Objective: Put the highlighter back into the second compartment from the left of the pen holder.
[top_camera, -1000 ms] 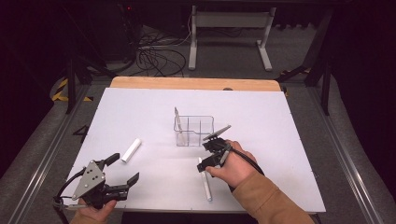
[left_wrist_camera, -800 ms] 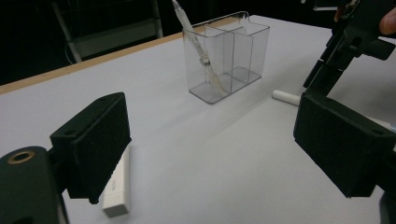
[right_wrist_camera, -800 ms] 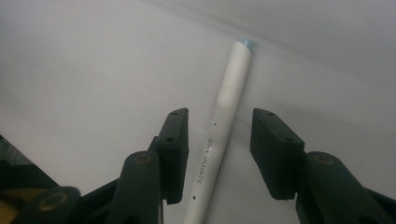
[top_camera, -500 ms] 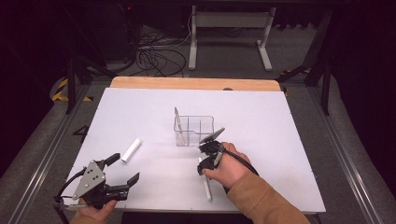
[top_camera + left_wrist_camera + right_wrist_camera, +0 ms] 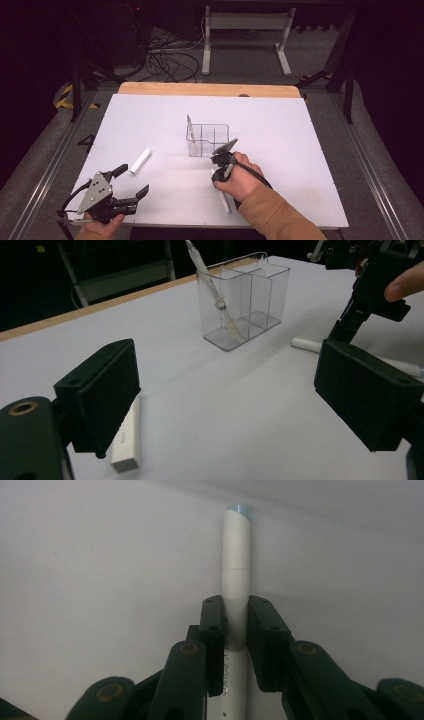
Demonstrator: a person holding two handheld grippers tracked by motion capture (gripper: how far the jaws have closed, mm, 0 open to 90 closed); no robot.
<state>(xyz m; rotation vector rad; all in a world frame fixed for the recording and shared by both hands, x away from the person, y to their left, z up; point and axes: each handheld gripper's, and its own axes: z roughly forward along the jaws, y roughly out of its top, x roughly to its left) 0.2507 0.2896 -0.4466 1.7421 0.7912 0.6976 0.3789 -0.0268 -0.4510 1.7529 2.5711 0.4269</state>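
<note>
We had the right gripper [image 5: 235,625], jaws just closing, clamped on the white marker [image 5: 236,570] lying on the table [image 5: 300,150] near the clear organizer [image 5: 209,140], left gripper [image 5: 131,181] jaws apart, holding nothing.

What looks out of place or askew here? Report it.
Nothing is spilled or damaged. One clear slim pen leans tilted in the clear plastic divided holder; a small white rectangular stick lies loose on the white table. The right claw grips a white cylindrical marker.
</note>
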